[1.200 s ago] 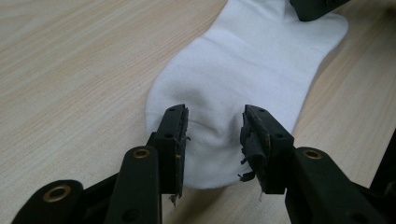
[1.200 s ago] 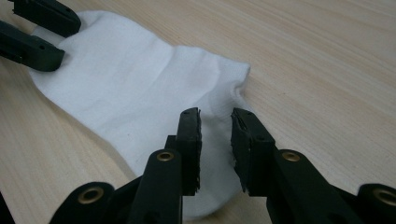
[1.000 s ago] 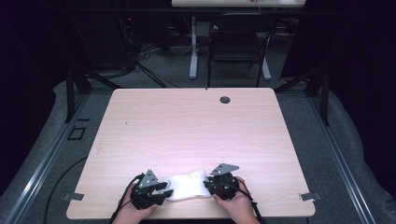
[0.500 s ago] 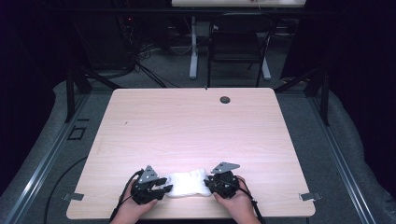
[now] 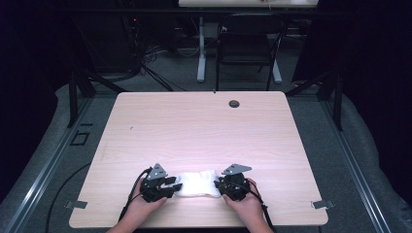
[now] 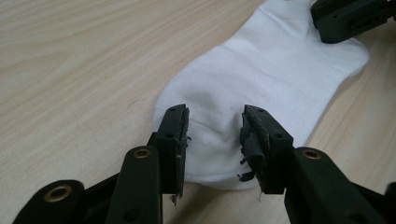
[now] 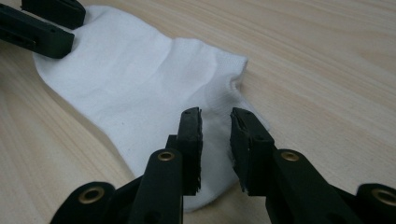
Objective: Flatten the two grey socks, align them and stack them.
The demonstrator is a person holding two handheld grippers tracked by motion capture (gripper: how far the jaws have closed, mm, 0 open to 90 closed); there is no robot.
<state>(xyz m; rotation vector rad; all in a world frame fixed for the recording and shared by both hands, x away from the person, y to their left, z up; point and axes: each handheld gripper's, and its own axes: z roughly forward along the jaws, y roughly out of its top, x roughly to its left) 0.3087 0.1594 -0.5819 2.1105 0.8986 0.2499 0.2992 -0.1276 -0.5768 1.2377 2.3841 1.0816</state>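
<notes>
A white sock point(image 5: 197, 183) lies flat on the wooden table point(image 5: 204, 131) near its front edge, between my two grippers. My left gripper point(image 5: 171, 187) sits at the sock's left end. In the left gripper view this gripper point(image 6: 214, 135) is open, its jaws standing apart over the sock point(image 6: 280, 65). My right gripper point(image 5: 219, 187) sits at the sock's right end. In the right gripper view it point(image 7: 215, 128) is open with a narrower gap, straddling the edge of the sock point(image 7: 130, 79). Each gripper view shows the other gripper's black jaws on the far end.
A small dark round grommet point(image 5: 234, 103) sits near the table's far edge. Behind the table stand a black chair point(image 5: 250, 43) and a desk leg with cables on the floor. Bare wood stretches across the table's middle and back.
Both grippers have barely shifted at the sock's two ends. The sock stays flat between them.
</notes>
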